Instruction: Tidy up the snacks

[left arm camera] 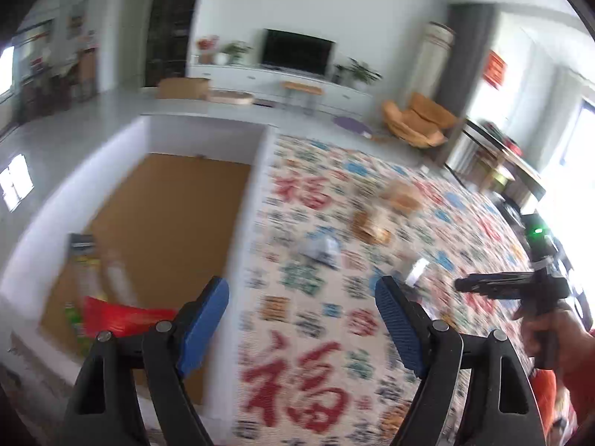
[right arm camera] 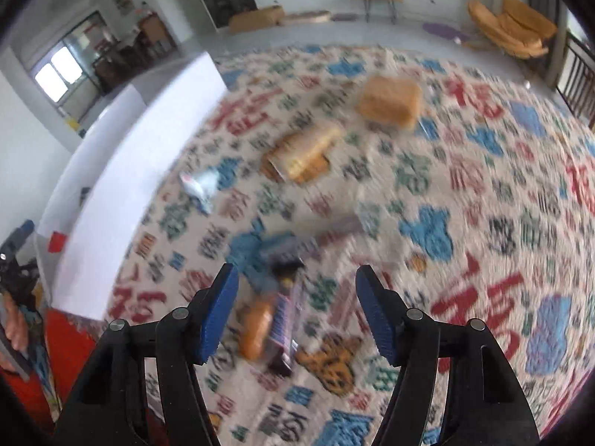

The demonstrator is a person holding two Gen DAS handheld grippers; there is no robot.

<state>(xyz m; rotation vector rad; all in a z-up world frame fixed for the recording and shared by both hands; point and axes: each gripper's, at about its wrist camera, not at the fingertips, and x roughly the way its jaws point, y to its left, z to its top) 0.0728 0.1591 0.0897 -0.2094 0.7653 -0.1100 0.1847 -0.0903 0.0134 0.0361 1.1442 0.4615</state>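
Snacks (right arm camera: 305, 156) lie scattered on the patterned worktop (right arm camera: 483, 186); both the left gripper (left arm camera: 302, 297) and right gripper (right arm camera: 296, 286) hold their fingers wide, empty.

Snacks (right arm camera: 301, 156) on rug (right arm camera: 483, 223), right of box (left arm camera: 208, 141)

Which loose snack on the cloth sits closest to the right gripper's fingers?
The purple-wrapped snack, lying between the open right gripper fingers; the others lie farther up the cloth.

Bright daylight pours from blown-out windows (left arm camera: 580, 156) at the right edge. Motion blur smears the patterned woven cloth (left arm camera: 334, 260) and the snack packets (right arm camera: 297, 156) on it; only the blue-padded fingers (right arm camera: 219, 312) stay sharp. Fisheye bending and dark vignetting mark the corners.
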